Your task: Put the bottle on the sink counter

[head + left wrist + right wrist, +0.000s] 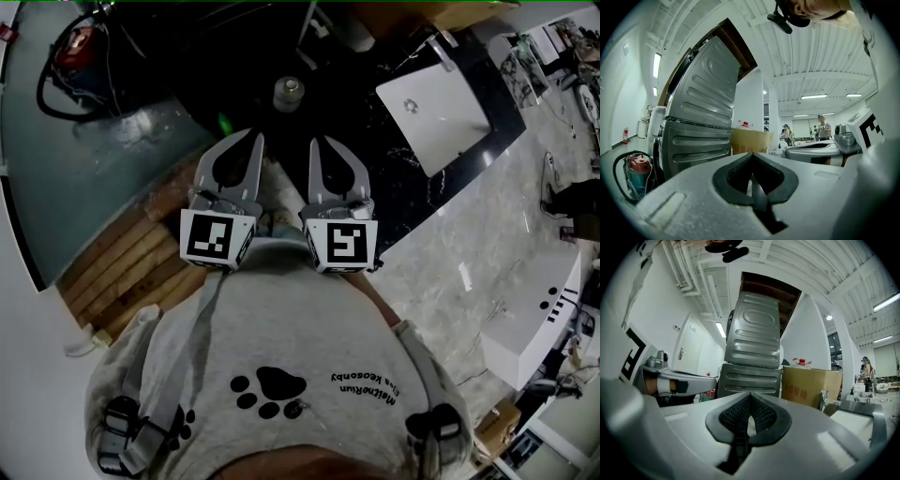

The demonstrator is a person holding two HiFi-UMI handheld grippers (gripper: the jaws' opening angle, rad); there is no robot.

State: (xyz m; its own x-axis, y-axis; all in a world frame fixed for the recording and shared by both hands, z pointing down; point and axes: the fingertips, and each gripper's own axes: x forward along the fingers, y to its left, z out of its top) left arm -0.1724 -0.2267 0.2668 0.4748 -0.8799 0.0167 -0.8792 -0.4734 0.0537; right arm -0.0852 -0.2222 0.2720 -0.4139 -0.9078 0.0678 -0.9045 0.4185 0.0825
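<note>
Both the left claw (251,138) and the right claw (317,143) are clenched on nothing, just short of the bottle (288,93) standing upper centre on the dark surface (403,192), so reaching in closed could topple it.

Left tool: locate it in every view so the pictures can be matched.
Head view: the grey two-jaw left tool sits just left of centre, jaws together, beside the right tool.
Left gripper view: the left tool fills the bottom, jaws together.
Right gripper view: it shows side-on at the left edge.
Shared landmark: the ribbed grey metal cabinet, ahead in both gripper views; not identifiable in the head view.
</note>
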